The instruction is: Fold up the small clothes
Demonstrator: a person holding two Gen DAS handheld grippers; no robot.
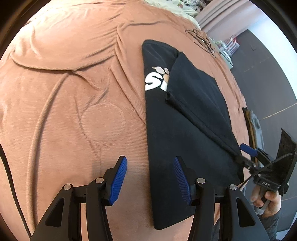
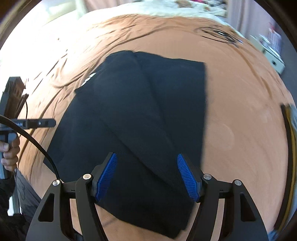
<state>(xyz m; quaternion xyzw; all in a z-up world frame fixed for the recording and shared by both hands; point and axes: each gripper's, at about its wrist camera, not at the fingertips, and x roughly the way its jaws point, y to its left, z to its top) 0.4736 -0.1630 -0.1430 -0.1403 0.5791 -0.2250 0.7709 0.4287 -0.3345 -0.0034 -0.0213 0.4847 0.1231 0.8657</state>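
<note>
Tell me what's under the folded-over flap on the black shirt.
The flap covers part of the black shirt and its white print; only a few letters show. The rest of the print is hidden.

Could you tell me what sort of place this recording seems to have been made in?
Most likely a bedroom at home. The black garment lies on a wide, soft surface under a rumpled terracotta bedspread, with pale patterned bedding at its far end and pinkish curtains beyond.
</note>
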